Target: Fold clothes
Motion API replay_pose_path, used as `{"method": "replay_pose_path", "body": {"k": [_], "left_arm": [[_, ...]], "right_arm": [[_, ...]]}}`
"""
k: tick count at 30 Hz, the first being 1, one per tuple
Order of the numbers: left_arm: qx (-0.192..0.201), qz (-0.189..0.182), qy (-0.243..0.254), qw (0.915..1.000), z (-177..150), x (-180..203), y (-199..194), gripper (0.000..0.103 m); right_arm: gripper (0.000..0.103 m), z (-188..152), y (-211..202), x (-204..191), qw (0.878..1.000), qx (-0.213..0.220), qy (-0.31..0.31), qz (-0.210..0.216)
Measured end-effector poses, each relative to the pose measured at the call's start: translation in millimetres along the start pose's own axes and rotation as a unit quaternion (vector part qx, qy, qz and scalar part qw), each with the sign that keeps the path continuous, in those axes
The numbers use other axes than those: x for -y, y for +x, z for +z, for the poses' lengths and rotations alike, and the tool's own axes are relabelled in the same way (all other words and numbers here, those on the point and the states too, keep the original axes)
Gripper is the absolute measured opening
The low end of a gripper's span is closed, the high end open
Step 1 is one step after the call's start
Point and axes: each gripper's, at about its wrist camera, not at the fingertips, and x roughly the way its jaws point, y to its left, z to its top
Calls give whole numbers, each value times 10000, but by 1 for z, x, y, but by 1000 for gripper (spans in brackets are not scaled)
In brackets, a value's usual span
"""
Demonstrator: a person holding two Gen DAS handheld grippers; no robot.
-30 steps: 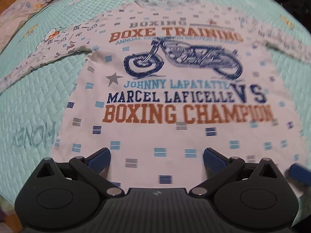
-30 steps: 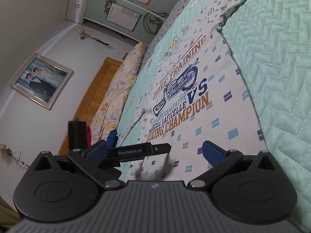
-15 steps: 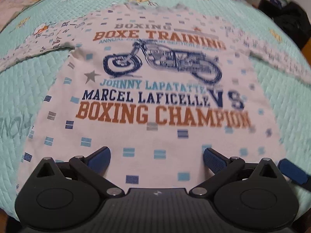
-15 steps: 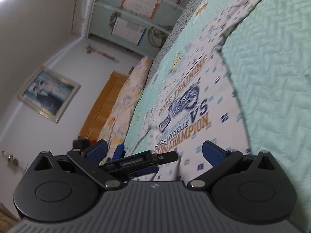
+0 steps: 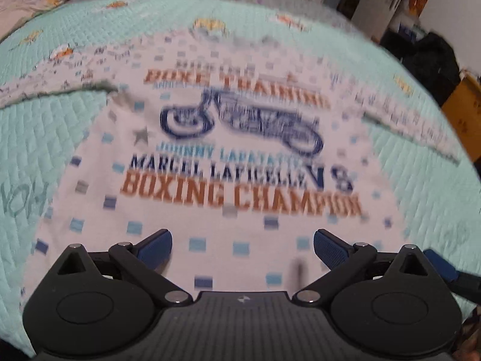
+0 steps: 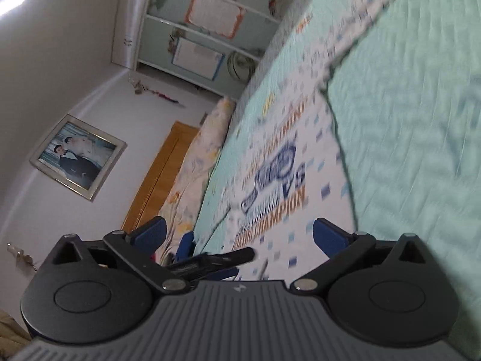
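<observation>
A white printed shirt [image 5: 240, 162] is being shown lying flat, front up, on a mint quilted bedspread [image 5: 33, 138], with its sleeves spread out toward 10 and 2 o'clock in the left wrist view. A blue motorcycle and the orange words BOXING CHAMPION are being displayed on its chest, though the print is being blurred by motion. The left gripper [image 5: 242, 242] is being held with its jaws spread wide above the shirt's hem at 6 o'clock, nothing being gripped between the blue pads [image 5: 156, 246]. The right gripper [image 6: 239, 234] is likewise being held wide apart and empty, tilted sideways near the hem's corner, with the shirt [image 6: 288, 180] running toward 1 o'clock in its view. Part of the left gripper [image 6: 210, 263] is being seen at 7 o'clock there. A framed photograph [image 6: 76, 156] is being shown on the wall at 9 o'clock.
</observation>
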Motion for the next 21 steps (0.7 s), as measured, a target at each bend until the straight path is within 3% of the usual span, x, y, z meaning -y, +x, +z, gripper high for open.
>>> {"method": "replay_pose_path", "body": {"k": [3, 6, 9, 12, 14, 17, 21], "left_arm": [[-221, 223, -109, 9994, 3, -6, 15, 102], [-216, 166, -85, 9996, -3, -13, 22, 102], [-297, 309, 238, 9988, -4, -5, 25, 102], [-296, 385, 308, 9983, -5, -2, 26, 102], [-271, 370, 261, 9986, -6, -4, 25, 102], [-219, 263, 116, 9993, -5, -9, 23, 102], [-130, 172, -115, 9997, -5, -14, 21, 102]], "right_arm": [[103, -3, 10, -6, 9996, -102, -216, -120], [103, -10, 24, -12, 9979, -371, -469, -247], [103, -23, 41, -11, 9909, -806, -770, -757], [103, -28, 43, -18, 9860, -1023, -1027, -826], [103, -24, 40, -15, 9875, -1090, -860, -739], [103, -10, 19, -9, 9971, -575, -283, -398], [103, 34, -28, -4, 9933, 979, -165, -592]]}}
